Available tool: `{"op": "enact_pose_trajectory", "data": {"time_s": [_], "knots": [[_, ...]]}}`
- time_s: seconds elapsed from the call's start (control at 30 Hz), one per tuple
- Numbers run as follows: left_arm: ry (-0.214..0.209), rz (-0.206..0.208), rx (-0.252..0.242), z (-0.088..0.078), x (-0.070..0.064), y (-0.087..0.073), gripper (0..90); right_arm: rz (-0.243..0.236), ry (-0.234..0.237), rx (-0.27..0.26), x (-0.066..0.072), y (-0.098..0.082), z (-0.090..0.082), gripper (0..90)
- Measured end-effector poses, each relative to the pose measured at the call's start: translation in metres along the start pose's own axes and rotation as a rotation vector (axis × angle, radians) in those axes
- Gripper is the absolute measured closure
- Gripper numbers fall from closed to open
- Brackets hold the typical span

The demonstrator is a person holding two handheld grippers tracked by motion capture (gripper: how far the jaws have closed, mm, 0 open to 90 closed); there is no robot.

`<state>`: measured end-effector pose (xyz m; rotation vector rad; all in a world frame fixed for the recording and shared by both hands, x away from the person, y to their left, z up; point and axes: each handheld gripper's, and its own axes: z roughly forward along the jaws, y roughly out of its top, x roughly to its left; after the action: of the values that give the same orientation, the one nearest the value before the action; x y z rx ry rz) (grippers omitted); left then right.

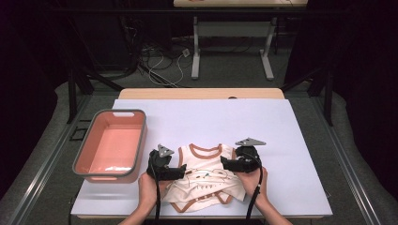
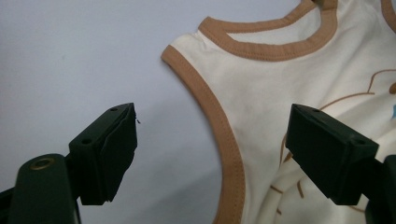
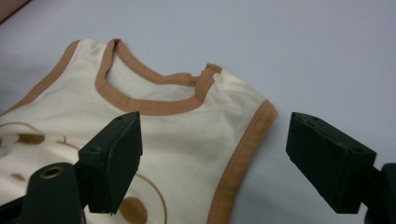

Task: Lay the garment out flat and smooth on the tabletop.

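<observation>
A cream sleeveless baby bodysuit (image 1: 206,161) with brown trim lies on the white table cover, its lower part folded up over the printed front. My left gripper (image 1: 180,171) hovers at its left armhole, open. In the left gripper view the gripper (image 2: 212,126) straddles the brown armhole edge of the bodysuit (image 2: 280,79), and the pads do not touch the cloth. My right gripper (image 1: 227,163) is at the right shoulder, also open. In the right gripper view the gripper (image 3: 215,135) stands wide over the bodysuit (image 3: 187,126) and its right armhole trim.
A pink basin (image 1: 141,140) with a grey rim stands on the left of the table, close to my left hand. The white cover (image 1: 211,117) stretches behind and to the right of the garment. The table's front edge runs just below the bodysuit.
</observation>
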<state>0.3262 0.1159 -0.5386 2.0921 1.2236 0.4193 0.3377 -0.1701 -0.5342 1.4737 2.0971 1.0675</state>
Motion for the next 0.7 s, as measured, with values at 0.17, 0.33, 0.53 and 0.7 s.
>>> {"op": "enact_pose_trajectory", "data": {"time_s": [0.17, 0.33, 0.53, 0.7], "knots": [[0.021, -0.018, -0.017, 0.01, -0.002, 0.016, 20.3, 0.04, -0.014, 0.001, 0.0, 0.011, 0.013, 21.2], [0.069, -0.023, -0.004, 0.026, 0.0, 0.031, 22.7, 0.069, -0.044, 0.023, 0.002, 0.02, 0.031, 24.0], [0.077, -0.035, 0.04, 0.044, 0.003, 0.035, 25.0, 0.042, -0.099, 0.052, 0.003, 0.02, 0.044, 27.8], [0.093, -0.029, 0.055, 0.052, 0.002, 0.037, 27.5, 0.045, -0.124, 0.073, -0.002, 0.019, 0.05, 31.4]]}}
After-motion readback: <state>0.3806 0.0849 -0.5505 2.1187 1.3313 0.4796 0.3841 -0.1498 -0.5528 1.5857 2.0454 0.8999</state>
